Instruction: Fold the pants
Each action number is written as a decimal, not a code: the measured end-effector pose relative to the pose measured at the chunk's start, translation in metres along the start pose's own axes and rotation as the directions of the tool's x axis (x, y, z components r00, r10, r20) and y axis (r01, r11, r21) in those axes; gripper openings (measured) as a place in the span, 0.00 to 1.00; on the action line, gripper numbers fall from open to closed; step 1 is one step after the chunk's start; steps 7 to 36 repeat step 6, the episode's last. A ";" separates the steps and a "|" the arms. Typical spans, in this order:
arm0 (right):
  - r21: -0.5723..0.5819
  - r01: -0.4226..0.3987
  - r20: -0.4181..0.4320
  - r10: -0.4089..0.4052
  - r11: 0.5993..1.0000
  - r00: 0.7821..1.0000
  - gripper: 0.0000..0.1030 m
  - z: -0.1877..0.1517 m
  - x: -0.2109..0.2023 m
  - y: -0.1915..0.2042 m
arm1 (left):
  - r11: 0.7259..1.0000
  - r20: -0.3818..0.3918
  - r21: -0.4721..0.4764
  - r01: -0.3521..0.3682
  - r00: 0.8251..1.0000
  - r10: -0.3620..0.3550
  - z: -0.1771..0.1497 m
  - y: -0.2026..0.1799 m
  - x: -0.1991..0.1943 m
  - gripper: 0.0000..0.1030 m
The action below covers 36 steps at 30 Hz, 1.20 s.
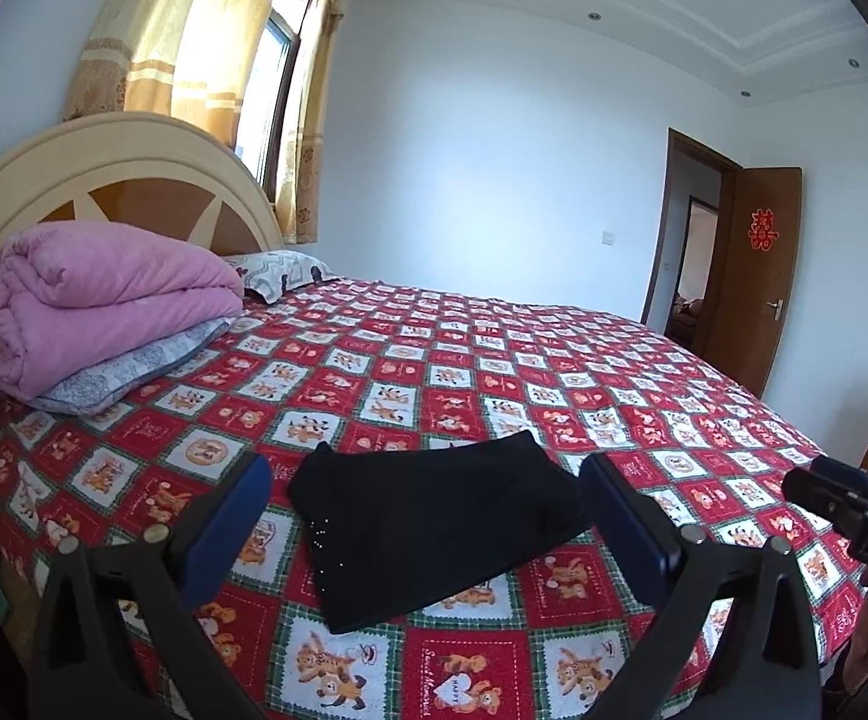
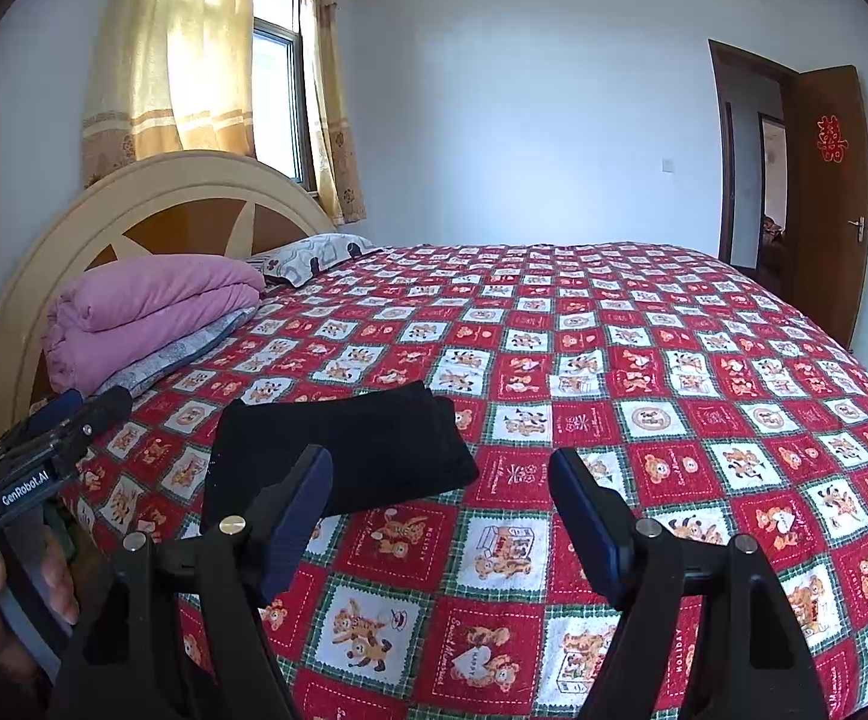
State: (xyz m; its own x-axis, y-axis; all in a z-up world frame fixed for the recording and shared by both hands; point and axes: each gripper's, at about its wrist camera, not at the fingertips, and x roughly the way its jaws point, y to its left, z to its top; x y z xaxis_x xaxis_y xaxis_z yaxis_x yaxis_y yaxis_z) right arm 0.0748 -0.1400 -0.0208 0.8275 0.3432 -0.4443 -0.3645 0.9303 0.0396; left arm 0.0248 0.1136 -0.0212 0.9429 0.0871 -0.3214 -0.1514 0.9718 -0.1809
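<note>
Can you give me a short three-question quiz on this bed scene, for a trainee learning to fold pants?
1. True or false: the black pants lie folded on the checked bedspread.
2. What sits on top of the grey pillow near the headboard? A) a pink quilt B) a black jacket C) a cardboard box
3. How do the jaws of the left gripper and the right gripper stand, and does either hold anything?

Key:
1. True.
2. A, the folded pink quilt.
3. Both stand open above the bed; neither holds anything.
</note>
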 end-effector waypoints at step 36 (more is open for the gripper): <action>-0.006 -0.002 -0.014 0.002 1.000 1.000 0.73 -0.006 0.003 0.002 | 1.000 0.004 0.009 0.013 1.000 -0.013 -0.001 -0.002 0.000 1.00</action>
